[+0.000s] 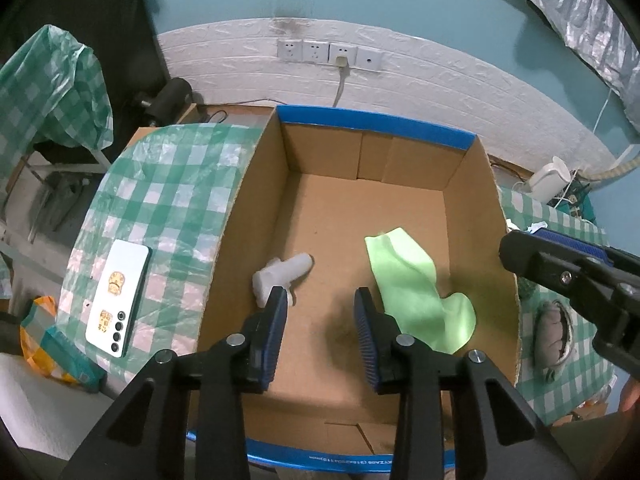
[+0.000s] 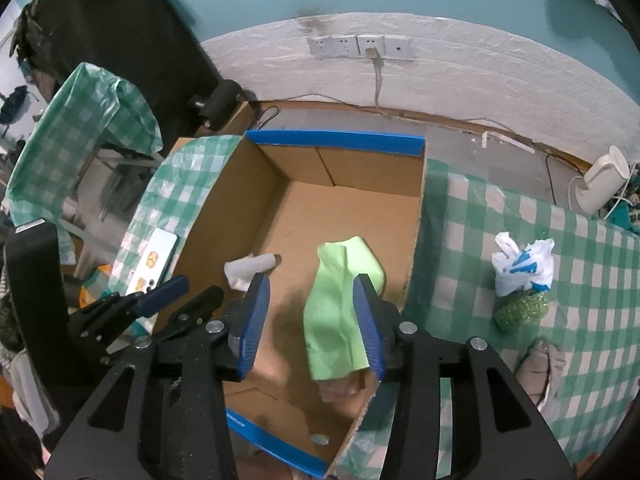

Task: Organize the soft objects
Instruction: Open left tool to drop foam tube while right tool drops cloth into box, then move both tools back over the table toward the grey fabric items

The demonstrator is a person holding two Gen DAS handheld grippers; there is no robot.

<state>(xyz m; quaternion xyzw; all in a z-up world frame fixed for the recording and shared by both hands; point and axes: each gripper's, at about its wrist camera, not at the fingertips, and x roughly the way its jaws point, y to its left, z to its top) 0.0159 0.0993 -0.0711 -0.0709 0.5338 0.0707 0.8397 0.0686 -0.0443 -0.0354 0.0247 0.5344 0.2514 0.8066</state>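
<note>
Box: rim print unreadable. Green cloth beside parted left gripper; white piece opposite. Right gripper parted, cloth beneath, unclamped.

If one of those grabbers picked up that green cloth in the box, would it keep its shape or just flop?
Probably flop: the green cloth lies in soft folds and waves on the floor of the box, so it should drape from wherever it is pinched. It looks thin, so likely very light. Pushed, it would more likely bunch up than slide.
</note>
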